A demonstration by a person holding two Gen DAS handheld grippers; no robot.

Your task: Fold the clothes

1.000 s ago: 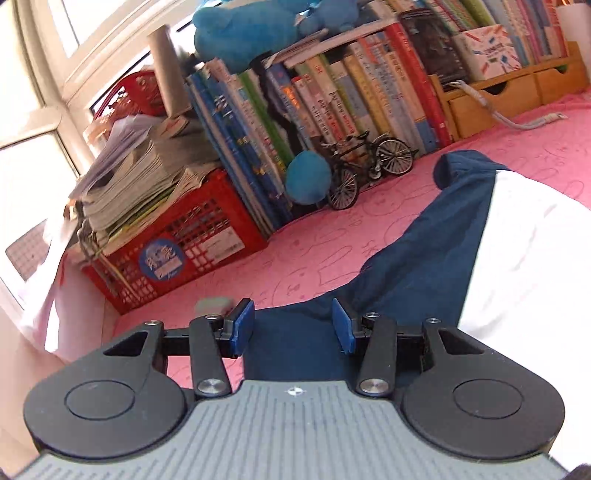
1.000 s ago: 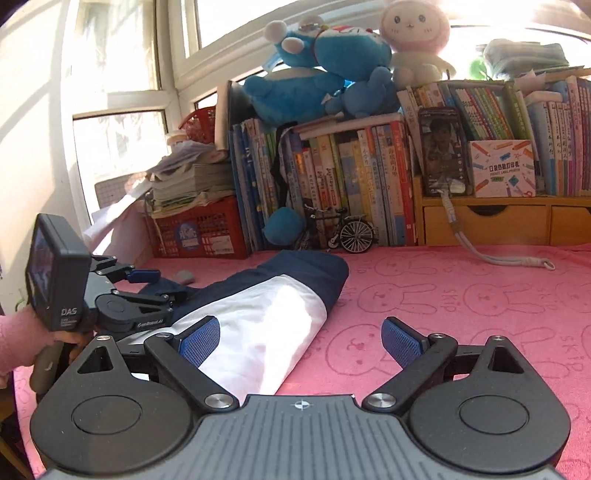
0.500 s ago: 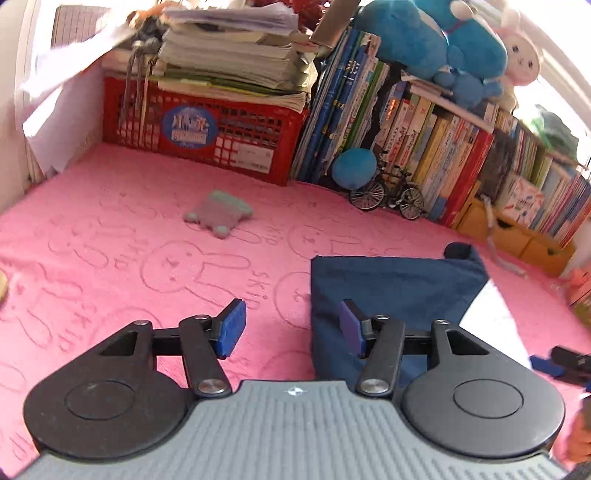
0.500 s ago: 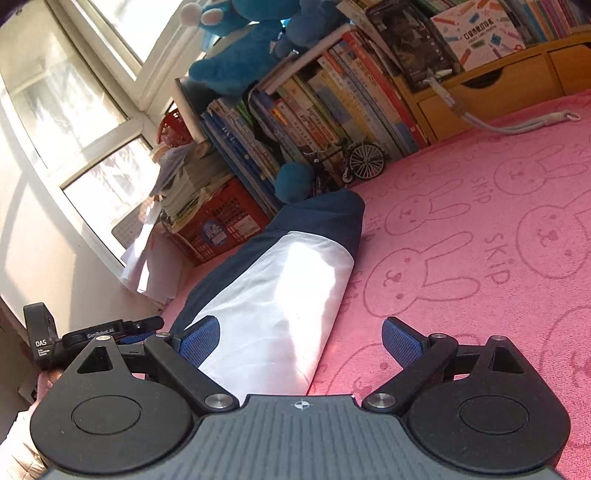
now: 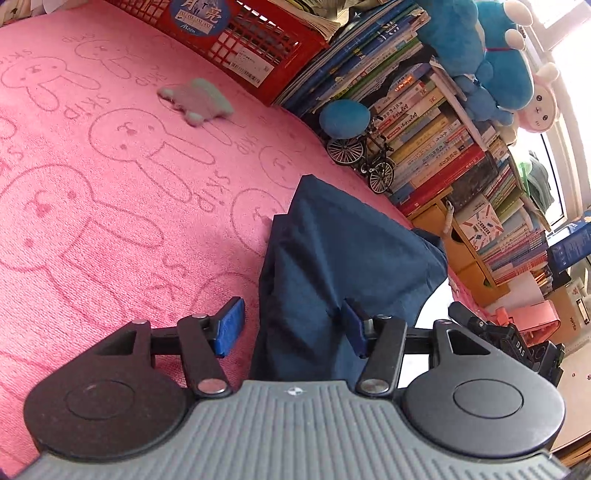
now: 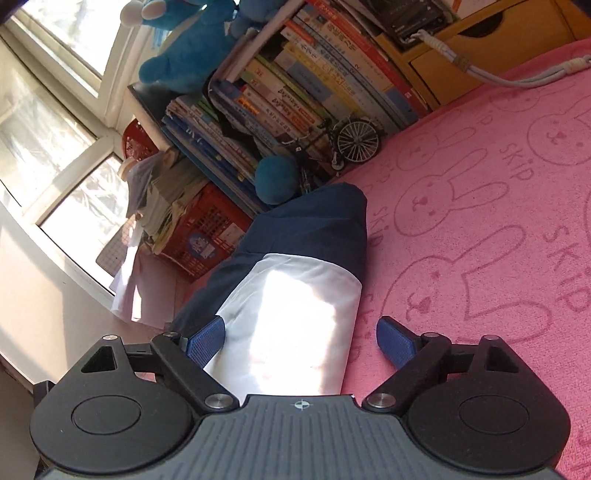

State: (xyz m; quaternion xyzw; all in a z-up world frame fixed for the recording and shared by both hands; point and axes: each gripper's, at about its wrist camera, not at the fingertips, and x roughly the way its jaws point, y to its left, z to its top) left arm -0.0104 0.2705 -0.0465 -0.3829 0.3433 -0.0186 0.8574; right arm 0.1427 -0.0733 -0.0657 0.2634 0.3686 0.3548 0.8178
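A navy and white garment (image 5: 332, 258) lies folded into a long strip on the pink rabbit-print cloth (image 5: 92, 184). My left gripper (image 5: 291, 328) is open over its navy end, one pad off the cloth's left edge, the other pad against the navy fabric. In the right wrist view the white part of the garment (image 6: 291, 317) runs between the fingers of my open right gripper (image 6: 301, 341), with the navy part farther off. Part of the right gripper body (image 5: 506, 339) shows at the right of the left wrist view.
A red crate (image 5: 236, 33) with papers, a row of books (image 5: 417, 122), a toy bicycle (image 5: 364, 155), a blue ball (image 5: 343, 118) and plush toys (image 5: 491, 55) line the far side. A small grey cloth toy (image 5: 199, 98) lies on the pink cloth. A white cable (image 6: 517, 70) trails from wooden drawers (image 6: 491, 48).
Both grippers have tilted downward and rolled, so the garment now sits closer under the fingers. The left gripper swung left then settled over the navy end. Both stayed open.
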